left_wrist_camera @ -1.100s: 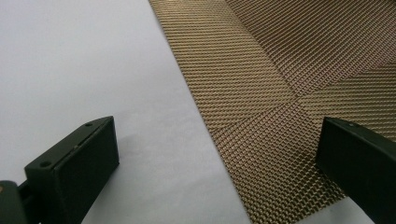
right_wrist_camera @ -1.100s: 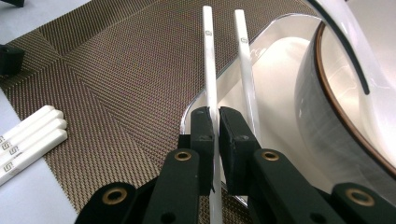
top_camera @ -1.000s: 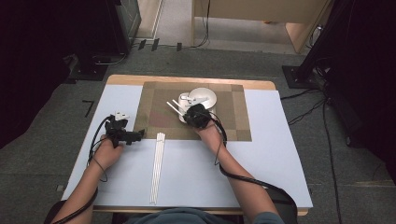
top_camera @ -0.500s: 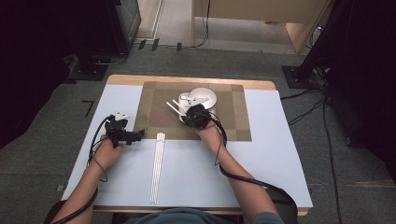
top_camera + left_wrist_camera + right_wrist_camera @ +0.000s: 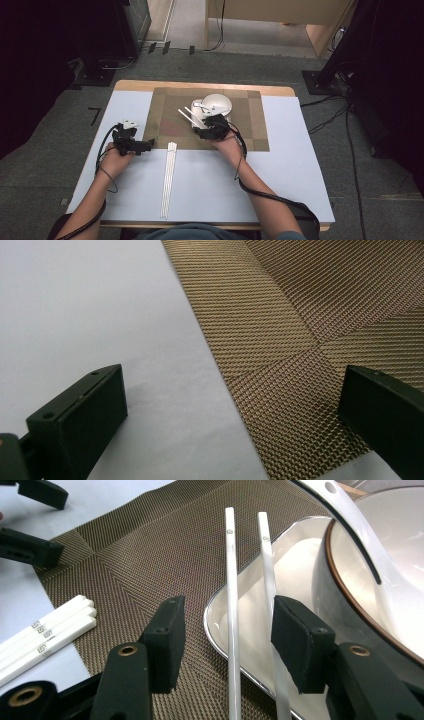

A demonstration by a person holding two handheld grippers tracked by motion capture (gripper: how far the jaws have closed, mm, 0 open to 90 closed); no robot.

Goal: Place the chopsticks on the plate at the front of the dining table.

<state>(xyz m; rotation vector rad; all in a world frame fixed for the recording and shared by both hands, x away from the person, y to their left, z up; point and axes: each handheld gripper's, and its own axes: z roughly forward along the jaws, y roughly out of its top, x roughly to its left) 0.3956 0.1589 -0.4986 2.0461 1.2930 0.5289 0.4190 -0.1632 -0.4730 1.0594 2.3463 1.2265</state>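
A grey carpet floor [image 5: 60, 170] surrounds the table [image 5: 300, 165], whose top is pale with a wooden edge showing at its far side. At the upper middle of the frame stands a light wooden cabinet [image 5: 280, 15], with black cables [image 5: 325, 120] trailing over the floor at the right. The upper left and right corners lie in deep shadow, with dark equipment [image 5: 135, 25] at the upper left.
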